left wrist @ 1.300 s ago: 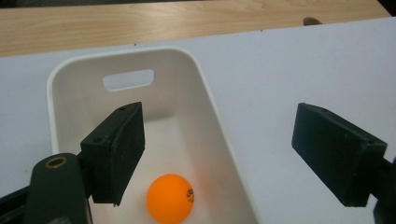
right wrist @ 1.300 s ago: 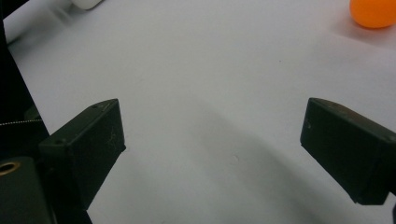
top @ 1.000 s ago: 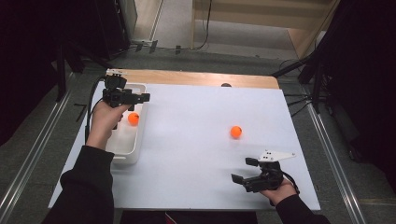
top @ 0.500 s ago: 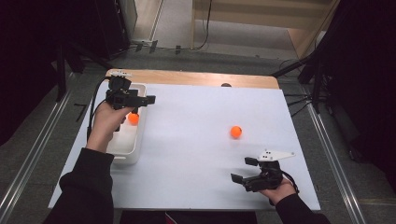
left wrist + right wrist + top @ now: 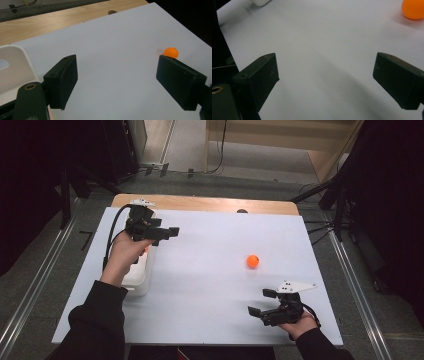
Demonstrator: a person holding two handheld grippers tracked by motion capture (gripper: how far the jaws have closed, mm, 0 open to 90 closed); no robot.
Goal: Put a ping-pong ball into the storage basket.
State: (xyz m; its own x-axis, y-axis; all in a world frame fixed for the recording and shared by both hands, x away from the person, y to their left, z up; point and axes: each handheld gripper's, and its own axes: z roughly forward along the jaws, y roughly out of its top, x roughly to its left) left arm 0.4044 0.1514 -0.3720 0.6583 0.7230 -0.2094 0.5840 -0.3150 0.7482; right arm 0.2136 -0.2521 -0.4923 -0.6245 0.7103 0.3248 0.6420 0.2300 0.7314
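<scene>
An orange ball (image 5: 253, 261) lies on the white table top, right of centre. My left gripper (image 5: 167, 234) hovers at the right edge of the white tray (image 5: 136, 279), jaws pointing right, open and empty. In the left gripper view its jaws (image 5: 117, 82) frame bare table, with the ball (image 5: 170, 52) peeking over the right jaw and the tray's corner (image 5: 12, 67) at left. A sliver of orange (image 5: 146, 251) shows in the tray under the left hand. My right gripper (image 5: 261, 302) rests low near the front right, open and empty, and the ball (image 5: 413, 8) sits far ahead of its jaws (image 5: 325, 80).
The white sheet (image 5: 210, 285) covers the table, with a wooden strip (image 5: 210, 204) along the far edge and a small dark knob (image 5: 242, 211) on it. Metal rails run along the floor on both sides. A cable trails from the left gripper.
The left gripper has moved to the right, from above the tray to its right edge. The orange ball in the tray is now mostly covered by the hand. The right gripper stayed put.
</scene>
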